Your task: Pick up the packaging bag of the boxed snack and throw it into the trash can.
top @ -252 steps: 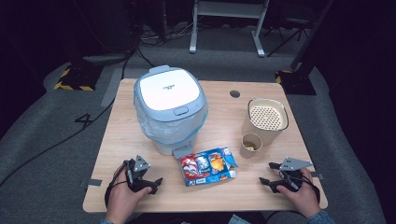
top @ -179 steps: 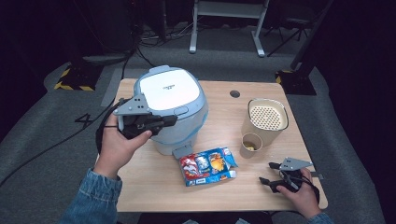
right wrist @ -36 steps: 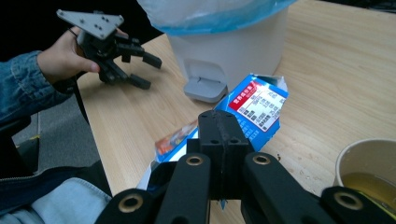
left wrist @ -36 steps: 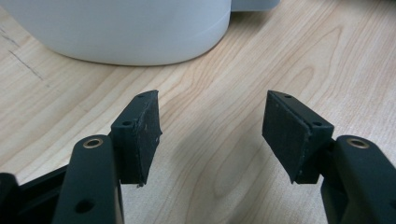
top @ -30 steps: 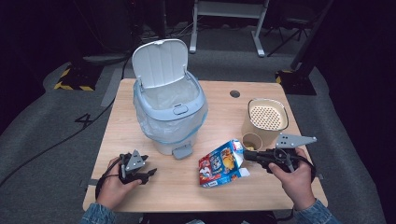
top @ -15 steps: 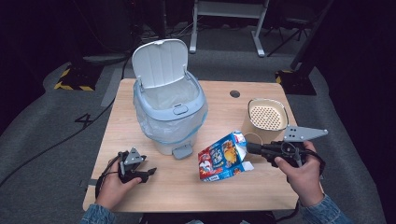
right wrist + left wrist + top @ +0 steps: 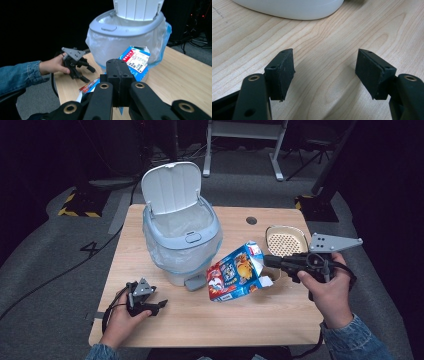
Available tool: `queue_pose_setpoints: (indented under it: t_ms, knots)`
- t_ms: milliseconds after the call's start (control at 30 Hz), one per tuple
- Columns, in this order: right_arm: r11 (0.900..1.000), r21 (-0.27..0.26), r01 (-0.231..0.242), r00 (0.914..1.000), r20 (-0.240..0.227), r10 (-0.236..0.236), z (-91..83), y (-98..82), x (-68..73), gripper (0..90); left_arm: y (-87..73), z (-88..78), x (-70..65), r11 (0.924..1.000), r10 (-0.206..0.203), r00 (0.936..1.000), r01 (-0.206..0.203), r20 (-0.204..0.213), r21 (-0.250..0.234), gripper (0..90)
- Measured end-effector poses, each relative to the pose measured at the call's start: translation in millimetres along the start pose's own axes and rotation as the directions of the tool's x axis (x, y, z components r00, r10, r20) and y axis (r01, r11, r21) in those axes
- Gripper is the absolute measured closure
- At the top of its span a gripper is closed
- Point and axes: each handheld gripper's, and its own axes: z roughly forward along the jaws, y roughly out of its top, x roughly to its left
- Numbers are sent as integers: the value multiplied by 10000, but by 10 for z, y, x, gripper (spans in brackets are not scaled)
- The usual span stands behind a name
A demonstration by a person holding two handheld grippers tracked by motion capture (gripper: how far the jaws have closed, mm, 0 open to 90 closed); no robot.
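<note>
- Right tongs (image 7: 270,261) clenched on the torn flap edge of the snack box (image 7: 235,271); in the right gripper view the 2 jaws meet with box card pinched between them (image 7: 119,82).
- Snack box: blue and red carton, open end toward the right tongs, tilted, high end at the grip. Its low corner sits close to the bench (image 7: 200,320); can't tell if it touches.
- Box sits just right of the bin (image 7: 182,245), near its front foot pedal, between the bin and the right hand (image 7: 325,290).
- Bin: white-grey body, lid flipped up at the back, clear liner bag folded over the rim and hanging down the sides. In the right gripper view it stands directly behind the box (image 7: 135,37).
- Perforated beige basket (image 7: 286,239) is at the right edge of the bench, behind the right tongs.
- Left tongs (image 7: 159,307) released, jaws have just been opening wider, nothing between them; the left gripper view has bare wood between the pads (image 7: 284,72), with the bin base at the top edge (image 7: 287,10).
- Left hand (image 7: 125,312) rests low at the front-left corner of the bench, well apart from the box.
- Denim sleeves on both forearms.
</note>
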Motion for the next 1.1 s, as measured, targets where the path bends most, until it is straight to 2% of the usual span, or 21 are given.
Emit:
queue_pose_setpoints:
  t_ms: [400,767,1000,1100]
  knots:
    - [9976,-697,13,9998,-172,-25,-23,497,69,900,1,1,-3,10000,18,10000,-18,-30,7,317]
    - [9931,-1169,-25,10000,-60,18,180,882,111,900,2,2,-3,10000,17,10000,-17,-49,-12,315]
    - [9909,-1340,145,9996,252,-112,207,1069,135,900,13,12,-7,10000,-32,9999,32,-99,5,312]
    - [9895,-1441,57,9991,435,6,243,1134,99,900,15,15,-7,10000,-39,9999,39,-106,-3,309]
